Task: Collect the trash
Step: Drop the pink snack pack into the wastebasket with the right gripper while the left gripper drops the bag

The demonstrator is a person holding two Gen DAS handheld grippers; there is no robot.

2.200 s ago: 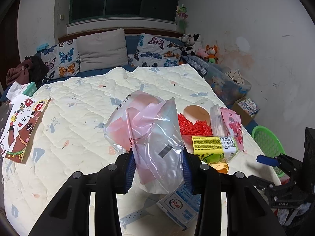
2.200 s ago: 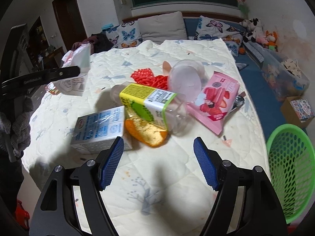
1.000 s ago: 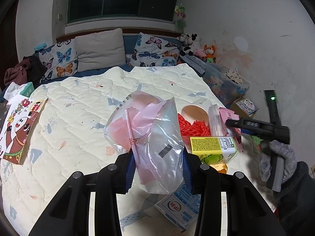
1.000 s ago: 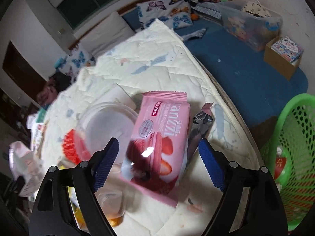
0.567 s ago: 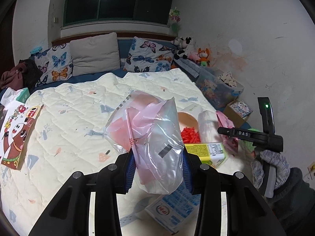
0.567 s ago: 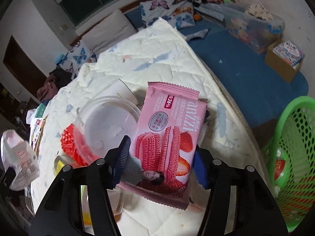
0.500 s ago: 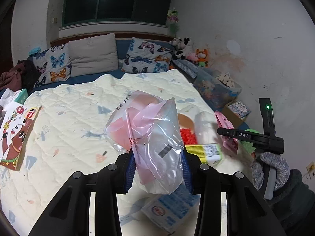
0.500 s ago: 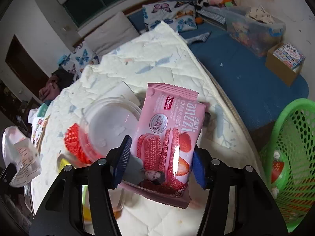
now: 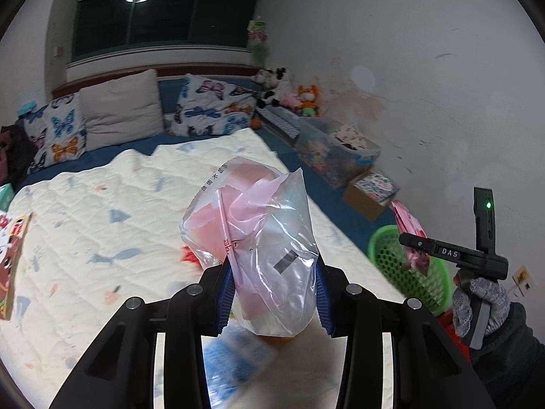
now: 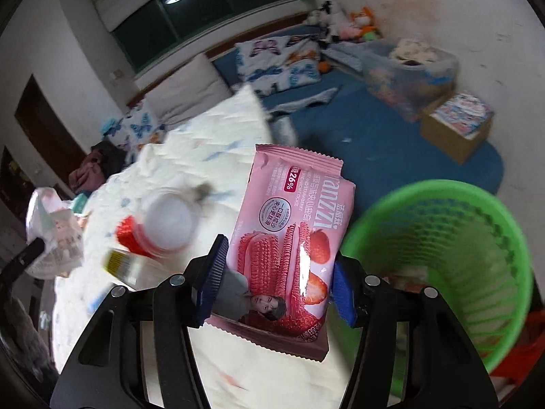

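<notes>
- Two claws: left claw (image 9: pixel 272 293), right claw (image 10: pixel 276 283).
- One pink cookie packet (image 10: pixel 293 238).
- One crumpled plastic bag (image 9: pixel 259 238).
- One green basket (image 10: pixel 453 255).
- Three pillows up at the headboard: two butterfly pillows (image 9: pixel 211 105), one plain pillow (image 9: pixel 122 109).
- One cardboard box (image 10: pixel 456 126).

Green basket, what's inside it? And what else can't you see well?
- Green mesh plastic basket: right wrist view, contents motion-blurred.
- Blue-and-white carton: left wrist view, blurred, behind left claw and crumpled clear plastic bag.
- Pink strawberry cookie packet: bottom hides quilt.
</notes>
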